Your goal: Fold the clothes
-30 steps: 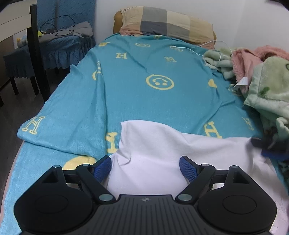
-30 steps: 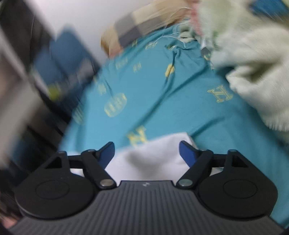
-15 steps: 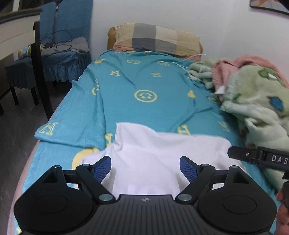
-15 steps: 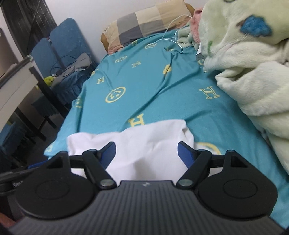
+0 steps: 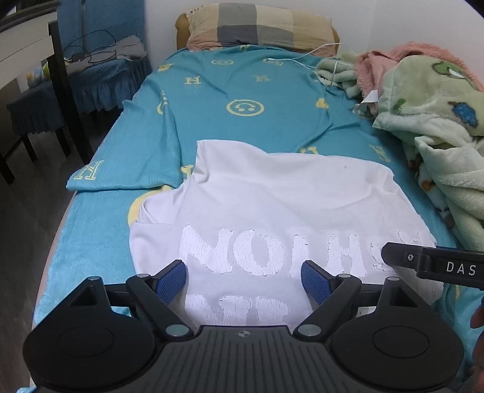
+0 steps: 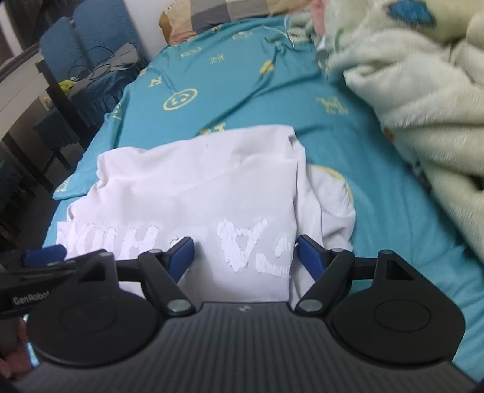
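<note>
A: What is the biggest thing here?

B: A bed with a teal sheet printed with yellow letters and smiley faces (image 5: 272, 90). A checked tan and grey pillow (image 5: 260, 25) lies at the far end. A heap of fluffy pale green and pink blankets (image 5: 429, 115) sits along the right side.

A: Where is the thing to fold?

B: The white T-shirt with bumpy white letters (image 5: 272, 211) lies flat on the near part of the bed, on top of the sheet. One sleeve is bunched at its right edge (image 6: 329, 205).

A: And the two tools?

B: The left gripper (image 5: 243, 279) hangs over the shirt's near left part, its blue jaws wide apart with nothing in them. The right gripper (image 6: 243, 254) hangs over the near right part, jaws wide apart too, holding nothing.

A: Anything smaller?

B: A thin white cable (image 5: 305, 57) lies near the pillow.
</note>
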The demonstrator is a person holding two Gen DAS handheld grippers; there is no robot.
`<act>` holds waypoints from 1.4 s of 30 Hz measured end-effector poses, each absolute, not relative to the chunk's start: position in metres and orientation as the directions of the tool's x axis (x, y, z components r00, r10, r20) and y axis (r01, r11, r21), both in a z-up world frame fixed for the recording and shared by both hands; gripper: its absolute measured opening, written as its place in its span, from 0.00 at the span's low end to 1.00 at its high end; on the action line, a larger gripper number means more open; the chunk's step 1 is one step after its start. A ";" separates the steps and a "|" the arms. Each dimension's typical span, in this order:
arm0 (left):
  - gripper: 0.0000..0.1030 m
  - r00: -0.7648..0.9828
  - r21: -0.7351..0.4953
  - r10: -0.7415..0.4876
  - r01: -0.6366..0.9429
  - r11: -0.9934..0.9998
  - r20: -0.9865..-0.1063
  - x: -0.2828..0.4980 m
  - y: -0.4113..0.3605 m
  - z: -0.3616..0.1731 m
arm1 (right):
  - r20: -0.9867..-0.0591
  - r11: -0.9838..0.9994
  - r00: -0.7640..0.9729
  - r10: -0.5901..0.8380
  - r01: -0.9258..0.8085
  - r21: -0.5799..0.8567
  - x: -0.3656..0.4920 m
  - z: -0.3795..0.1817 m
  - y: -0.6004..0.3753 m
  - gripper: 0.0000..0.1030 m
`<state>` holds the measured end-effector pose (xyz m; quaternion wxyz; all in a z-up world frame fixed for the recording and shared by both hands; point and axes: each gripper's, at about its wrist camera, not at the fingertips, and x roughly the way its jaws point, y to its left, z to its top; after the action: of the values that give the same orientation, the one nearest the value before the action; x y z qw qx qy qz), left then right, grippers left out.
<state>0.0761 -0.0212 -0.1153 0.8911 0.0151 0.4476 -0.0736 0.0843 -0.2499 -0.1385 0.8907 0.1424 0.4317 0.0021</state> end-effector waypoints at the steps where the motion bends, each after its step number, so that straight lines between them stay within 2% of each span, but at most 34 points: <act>1: 0.83 0.588 -0.042 -0.119 0.143 0.989 -0.800 0.076 -0.021 -0.114 | -0.767 0.957 0.628 0.131 0.121 0.263 0.084 -0.139 -0.251 0.75; 6: 0.83 0.560 -0.112 -0.164 0.127 0.986 -0.812 0.072 -0.016 -0.105 | -0.765 0.956 0.629 0.136 0.121 0.269 0.082 -0.139 -0.251 0.75; 11: 0.87 0.506 -0.291 -0.283 0.066 0.955 -0.815 0.055 -0.004 -0.097 | -0.762 0.947 0.629 0.151 0.129 0.294 0.084 -0.138 -0.256 0.75; 14: 0.88 0.449 -0.464 -0.413 -0.004 0.886 -0.793 0.045 0.010 -0.106 | -0.760 0.939 0.630 0.160 0.140 0.313 0.085 -0.138 -0.259 0.75; 16: 0.88 0.419 -0.532 -0.462 -0.062 0.844 -0.782 0.043 0.016 -0.118 | -0.759 0.934 0.630 0.164 0.148 0.324 0.086 -0.138 -0.261 0.75; 20: 0.87 0.371 -0.578 -0.485 -0.199 0.792 -0.792 0.052 0.028 -0.145 | -0.755 0.925 0.634 0.169 0.163 0.343 0.086 -0.138 -0.264 0.75; 25: 0.86 0.436 -0.674 -0.525 -0.340 0.656 -0.731 0.058 0.049 -0.166 | -0.745 0.904 0.641 0.187 0.184 0.385 0.085 -0.136 -0.269 0.75; 29: 0.76 0.493 -0.707 -0.513 -0.402 0.582 -0.703 0.060 0.064 -0.173 | -0.733 0.887 0.650 0.201 0.197 0.418 0.083 -0.135 -0.273 0.75; 33: 0.59 0.524 -0.720 -0.497 -0.446 0.531 -0.691 0.060 0.074 -0.179 | -0.705 0.855 0.669 0.233 0.205 0.477 0.078 -0.131 -0.278 0.75; 34: 0.58 0.527 -0.720 -0.495 -0.446 0.531 -0.691 0.061 0.075 -0.179 | -0.696 0.845 0.676 0.244 0.204 0.495 0.077 -0.129 -0.279 0.76; 39: 0.32 0.555 -0.728 -0.483 -0.413 0.547 -0.677 0.063 0.075 -0.172 | -0.649 0.817 0.708 0.279 0.180 0.548 0.071 -0.117 -0.278 0.77; 42: 0.23 0.589 -0.741 -0.479 -0.357 0.568 -0.651 0.063 0.072 -0.159 | -0.619 0.783 0.715 0.324 0.165 0.600 0.067 -0.113 -0.276 0.77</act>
<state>0.0630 0.0717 -0.1593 0.7618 -0.4628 0.4515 -0.0399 0.0668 -0.2760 -0.1131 0.8667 0.3264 0.3744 0.0461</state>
